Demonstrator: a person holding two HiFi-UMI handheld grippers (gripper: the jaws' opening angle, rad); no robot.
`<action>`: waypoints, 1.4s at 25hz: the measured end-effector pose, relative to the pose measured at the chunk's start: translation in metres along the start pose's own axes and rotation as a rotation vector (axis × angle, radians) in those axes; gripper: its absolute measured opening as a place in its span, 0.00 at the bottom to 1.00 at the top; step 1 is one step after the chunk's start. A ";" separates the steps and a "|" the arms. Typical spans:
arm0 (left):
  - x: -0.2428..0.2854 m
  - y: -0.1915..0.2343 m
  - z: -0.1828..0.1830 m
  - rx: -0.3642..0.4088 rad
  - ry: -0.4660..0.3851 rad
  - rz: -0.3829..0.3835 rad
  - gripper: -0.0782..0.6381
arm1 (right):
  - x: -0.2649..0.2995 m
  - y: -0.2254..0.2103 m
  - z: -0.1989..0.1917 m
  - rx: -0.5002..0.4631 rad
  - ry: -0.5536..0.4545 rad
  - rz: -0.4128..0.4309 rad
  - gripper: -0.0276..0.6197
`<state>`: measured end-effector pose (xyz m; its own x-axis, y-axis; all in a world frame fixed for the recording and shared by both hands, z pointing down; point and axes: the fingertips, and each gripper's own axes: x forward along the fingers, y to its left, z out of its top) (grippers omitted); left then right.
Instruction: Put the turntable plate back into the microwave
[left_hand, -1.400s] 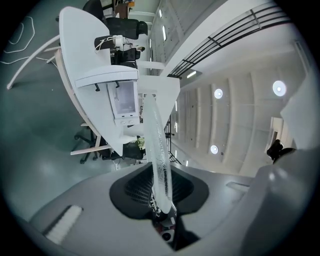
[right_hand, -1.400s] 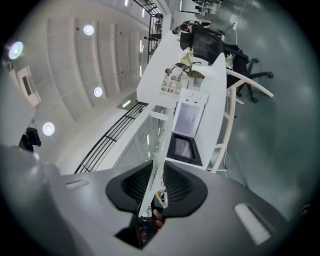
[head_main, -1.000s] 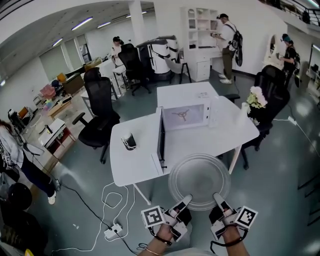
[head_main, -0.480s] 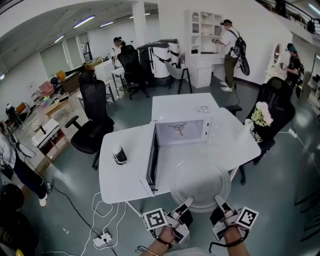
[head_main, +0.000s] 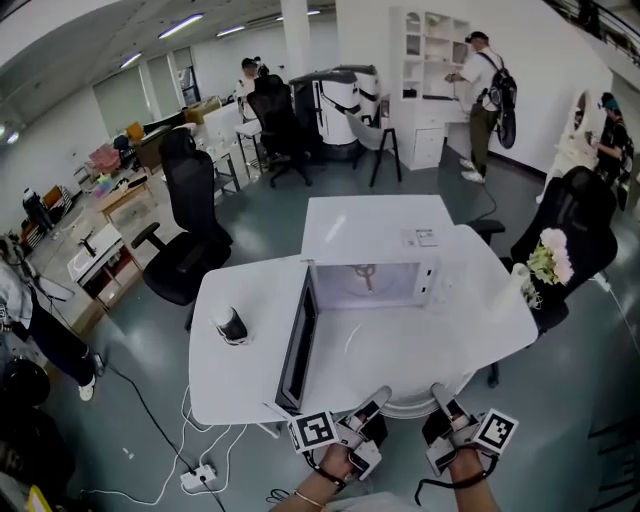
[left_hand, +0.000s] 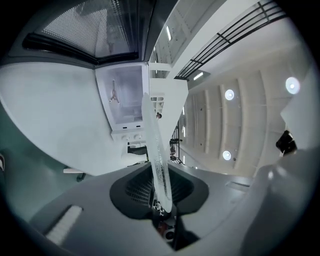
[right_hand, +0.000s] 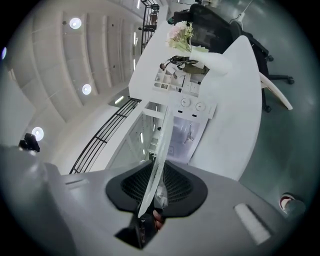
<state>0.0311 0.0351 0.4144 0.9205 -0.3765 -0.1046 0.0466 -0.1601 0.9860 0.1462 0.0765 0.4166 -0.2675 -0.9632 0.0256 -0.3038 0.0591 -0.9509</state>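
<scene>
Stage: carrying, not yet inserting | left gripper (head_main: 372, 402) and right gripper (head_main: 440, 397) are each pinching the near rim of the turntable plate (head_main: 410, 365), jaws narrowly apart | plate is hovering just ahead of them, microwave (head_main: 365, 270) standing open beyond.

Right gripper (right_hand: 154, 192) clamped on turntable plate (right_hand: 161, 147) edge; open microwave (right_hand: 186, 131) ahead on white table (right_hand: 235, 120).

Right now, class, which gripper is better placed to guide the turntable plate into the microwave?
Right, probably. The left gripper and right gripper are shut on the near rim of the turntable plate, but the open microwave door stands beside the left one; the right side looks free.
</scene>
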 end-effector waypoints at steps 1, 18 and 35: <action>0.007 0.002 0.006 0.002 -0.006 0.001 0.18 | 0.008 -0.003 0.006 0.005 0.006 0.000 0.16; 0.059 0.026 0.055 -0.033 -0.103 0.079 0.18 | 0.081 -0.031 0.053 0.020 0.134 0.027 0.16; 0.063 0.102 0.093 -0.008 -0.238 0.134 0.18 | 0.144 -0.083 0.051 0.130 0.254 0.081 0.14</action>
<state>0.0581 -0.0896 0.4965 0.8013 -0.5983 0.0006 -0.0659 -0.0871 0.9940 0.1799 -0.0803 0.4834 -0.5118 -0.8591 0.0087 -0.1567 0.0834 -0.9841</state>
